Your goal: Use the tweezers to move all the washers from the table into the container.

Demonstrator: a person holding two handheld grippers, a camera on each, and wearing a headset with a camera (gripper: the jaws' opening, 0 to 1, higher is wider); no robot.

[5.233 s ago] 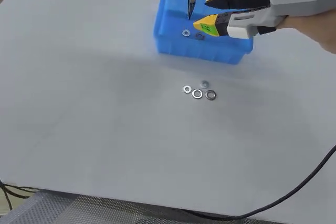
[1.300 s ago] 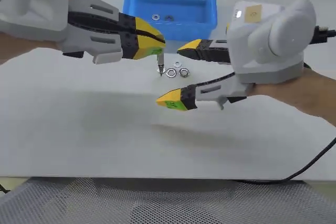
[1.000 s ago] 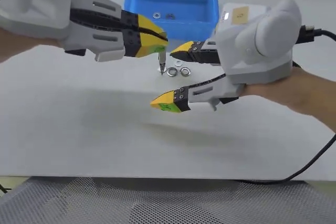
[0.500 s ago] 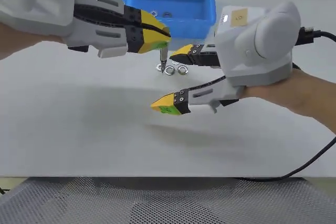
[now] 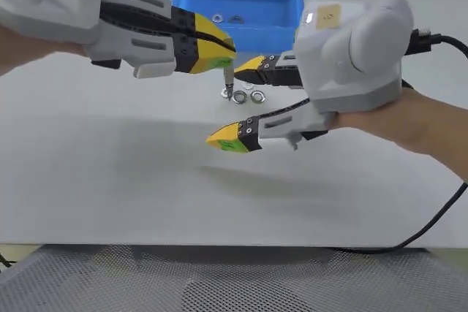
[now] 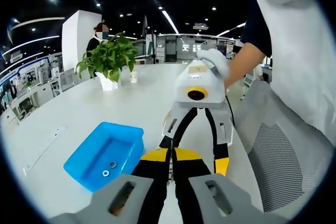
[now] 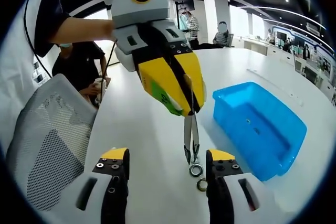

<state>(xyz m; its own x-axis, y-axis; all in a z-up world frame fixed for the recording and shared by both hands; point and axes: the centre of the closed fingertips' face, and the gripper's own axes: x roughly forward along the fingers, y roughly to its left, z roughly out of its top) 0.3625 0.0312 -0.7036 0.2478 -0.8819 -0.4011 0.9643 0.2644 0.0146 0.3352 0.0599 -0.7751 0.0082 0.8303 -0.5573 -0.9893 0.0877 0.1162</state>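
Nothing here can be read for certain. A small tan sticker (image 5: 327, 15) sits on top of the white housing of the right claw (image 5: 235, 106); it carries a dark mark too small to make out. A green patch (image 5: 232, 145) on that claw's lower yellow tip is too small to read. The left claw (image 7: 189, 109) bears a green label (image 7: 169, 99) on its yellow tip, and its dark marks are blurred.

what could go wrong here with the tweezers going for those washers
1. The washers lie bunched together on the table, so the tweezers may scatter neighbours instead of pinching one.
2. The open jaws of the right gripper hang close to the cluster; a small slip might knock the tweezers or washers.
3. A flat washer could drop from the tips before reaching the container.
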